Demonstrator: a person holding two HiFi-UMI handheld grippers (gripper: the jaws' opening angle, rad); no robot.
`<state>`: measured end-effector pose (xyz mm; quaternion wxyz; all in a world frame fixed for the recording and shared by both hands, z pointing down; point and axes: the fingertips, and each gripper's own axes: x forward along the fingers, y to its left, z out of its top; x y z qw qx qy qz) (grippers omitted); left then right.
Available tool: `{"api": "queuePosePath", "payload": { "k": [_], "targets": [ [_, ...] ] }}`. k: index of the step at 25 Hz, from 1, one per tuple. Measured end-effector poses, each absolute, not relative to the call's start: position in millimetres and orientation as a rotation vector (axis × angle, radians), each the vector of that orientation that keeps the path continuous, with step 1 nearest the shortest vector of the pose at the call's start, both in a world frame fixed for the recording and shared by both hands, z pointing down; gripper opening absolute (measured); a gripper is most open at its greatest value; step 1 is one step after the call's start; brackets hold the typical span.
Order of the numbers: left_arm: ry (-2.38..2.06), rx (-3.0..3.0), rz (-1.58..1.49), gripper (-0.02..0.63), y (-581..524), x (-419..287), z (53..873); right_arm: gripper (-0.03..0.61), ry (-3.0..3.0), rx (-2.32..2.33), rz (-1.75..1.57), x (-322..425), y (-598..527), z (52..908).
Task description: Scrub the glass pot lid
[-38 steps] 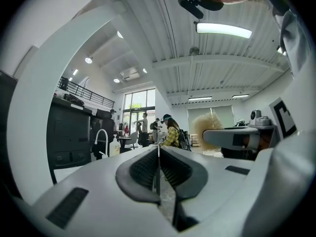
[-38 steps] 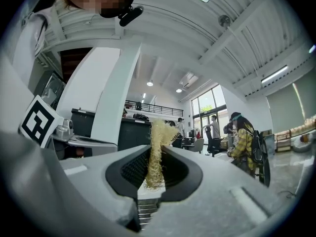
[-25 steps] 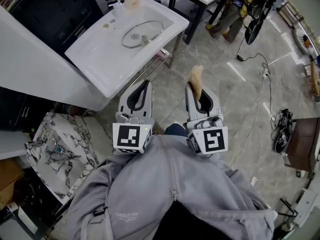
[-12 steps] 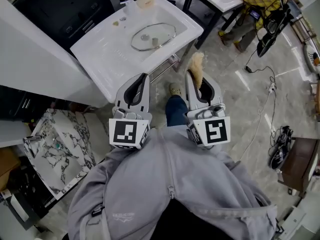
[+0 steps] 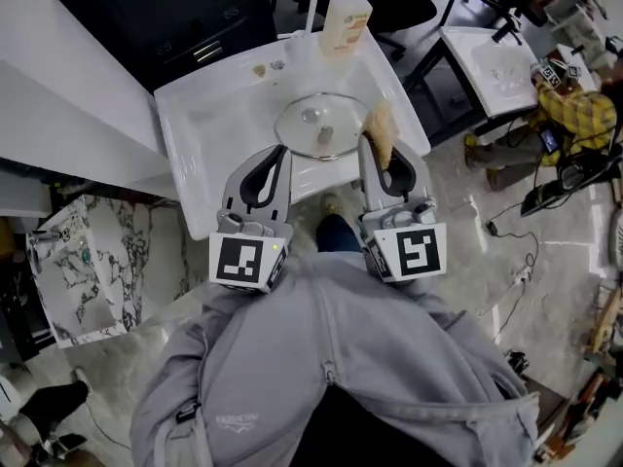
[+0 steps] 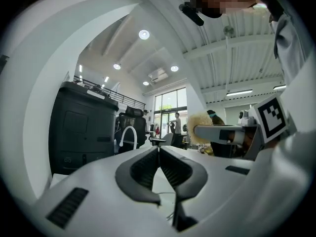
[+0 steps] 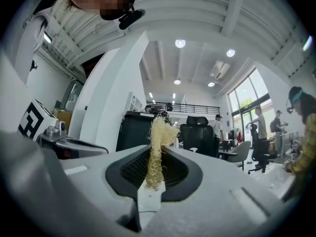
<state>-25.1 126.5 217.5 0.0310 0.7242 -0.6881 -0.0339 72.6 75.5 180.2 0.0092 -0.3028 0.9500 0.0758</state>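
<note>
My left gripper level at the sink's front edge, jaws closed empty, right gripper parallel, clamping scrubber near glass pot lid

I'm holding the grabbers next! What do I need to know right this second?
Grippers: the left gripper has its jaws shut and empty, at the near rim of the white sink basin. The right gripper has its jaws shut on the tan fibrous scrubber.
Things: the round glass pot lid lies in the basin. The cream soap bottle stands at the back rim.
Done: the scrubber is gripped and sits over the lid's right edge; contact can't be told.
Left: scrub the lid. No suds show yet.
</note>
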Motion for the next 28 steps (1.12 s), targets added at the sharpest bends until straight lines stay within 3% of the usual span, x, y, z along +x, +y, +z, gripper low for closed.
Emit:
{"api": "queuePosePath", "payload": {
  "k": [10,28],
  "targets": [
    [-2.394,1.882,-0.100,0.012,23.0,-40.9,220.1,0.044,3.118,-0.489,0.198,43.1,-55.5,188.4],
    [-2.566,1.580,-0.073,0.012,14.9,-44.8,251.4,0.044,3.227,-0.013,0.051,15.8,-84.3,238.6]
  ]
}}
